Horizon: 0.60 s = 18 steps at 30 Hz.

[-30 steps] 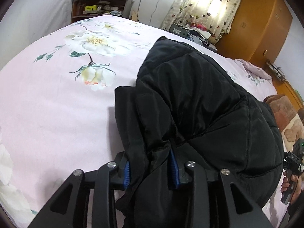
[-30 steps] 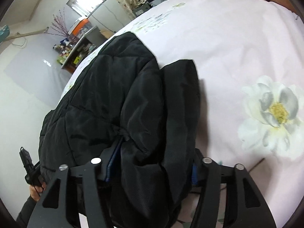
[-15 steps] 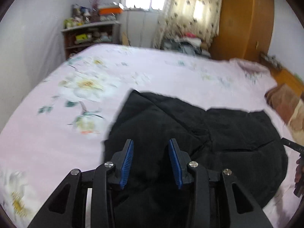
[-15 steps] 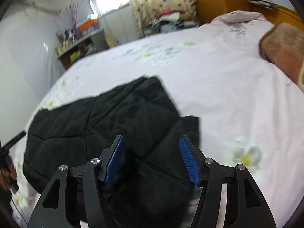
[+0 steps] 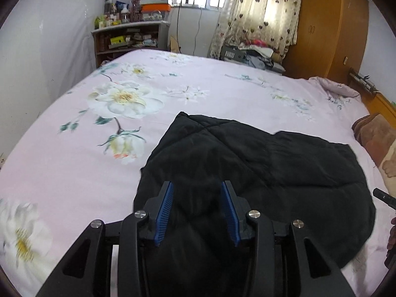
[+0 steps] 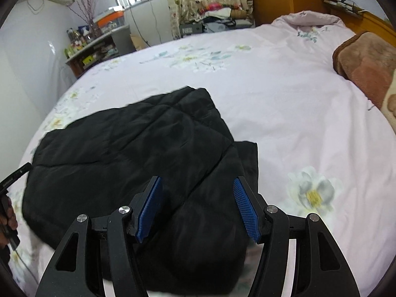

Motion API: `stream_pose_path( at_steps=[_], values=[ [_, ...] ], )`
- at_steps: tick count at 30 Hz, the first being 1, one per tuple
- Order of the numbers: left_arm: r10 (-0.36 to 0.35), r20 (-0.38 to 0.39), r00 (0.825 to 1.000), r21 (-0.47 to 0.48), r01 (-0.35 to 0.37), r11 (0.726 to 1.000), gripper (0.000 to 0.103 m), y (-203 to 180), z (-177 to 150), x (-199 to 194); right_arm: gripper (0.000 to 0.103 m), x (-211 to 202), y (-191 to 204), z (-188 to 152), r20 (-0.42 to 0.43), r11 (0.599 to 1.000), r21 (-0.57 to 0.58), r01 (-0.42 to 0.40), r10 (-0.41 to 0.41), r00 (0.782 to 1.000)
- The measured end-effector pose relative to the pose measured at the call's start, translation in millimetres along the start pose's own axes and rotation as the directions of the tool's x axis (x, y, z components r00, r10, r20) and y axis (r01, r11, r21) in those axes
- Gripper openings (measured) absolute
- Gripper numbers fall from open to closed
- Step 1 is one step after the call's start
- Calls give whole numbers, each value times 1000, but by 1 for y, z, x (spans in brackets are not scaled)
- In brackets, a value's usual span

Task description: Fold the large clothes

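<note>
Black quilted jacket [image 5: 259, 163], folded, flat on floral bedsheet [image 5: 74, 168]

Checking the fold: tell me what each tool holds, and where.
Nothing held. The left tool and right tool stand open above the black jacket lying on the bed.

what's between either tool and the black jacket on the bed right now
Nothing visible. The left tool and right tool both hang open over the black jacket with only air below their blue pads. The jacket lies folded on the pink floral bedsheet; the brown blanket sits well off to the side.
</note>
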State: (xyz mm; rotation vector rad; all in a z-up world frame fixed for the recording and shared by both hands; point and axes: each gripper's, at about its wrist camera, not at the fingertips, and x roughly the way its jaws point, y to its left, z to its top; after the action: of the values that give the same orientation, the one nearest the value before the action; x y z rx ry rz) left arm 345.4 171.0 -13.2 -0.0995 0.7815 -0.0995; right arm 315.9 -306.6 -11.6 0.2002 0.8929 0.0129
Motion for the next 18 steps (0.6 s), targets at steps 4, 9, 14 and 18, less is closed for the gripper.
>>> stream_pose_path(
  at_steps=[4, 9, 14, 18],
  values=[
    [2, 16, 1000, 9, -2, 1000, 44, -11, -23, -50, 60, -42, 17, -19, 39, 999, -32, 4, -3, 999],
    [-7, 0, 1000, 30, 7, 1000, 50, -30, -57, -102, 60, -89, 38, -47, 68, 999, -41, -5, 8, 998],
    [-10, -6, 1000, 21, 10, 1000, 52, -44, -88, -149, 60, -136, 57, -81, 95, 999, -47, -12, 16, 995],
    [-8, -14, 1000, 20, 8, 1000, 54, -53, -111, -183, 60, -168, 69, -106, 103, 998, -65, -13, 20, 994]
  ],
)
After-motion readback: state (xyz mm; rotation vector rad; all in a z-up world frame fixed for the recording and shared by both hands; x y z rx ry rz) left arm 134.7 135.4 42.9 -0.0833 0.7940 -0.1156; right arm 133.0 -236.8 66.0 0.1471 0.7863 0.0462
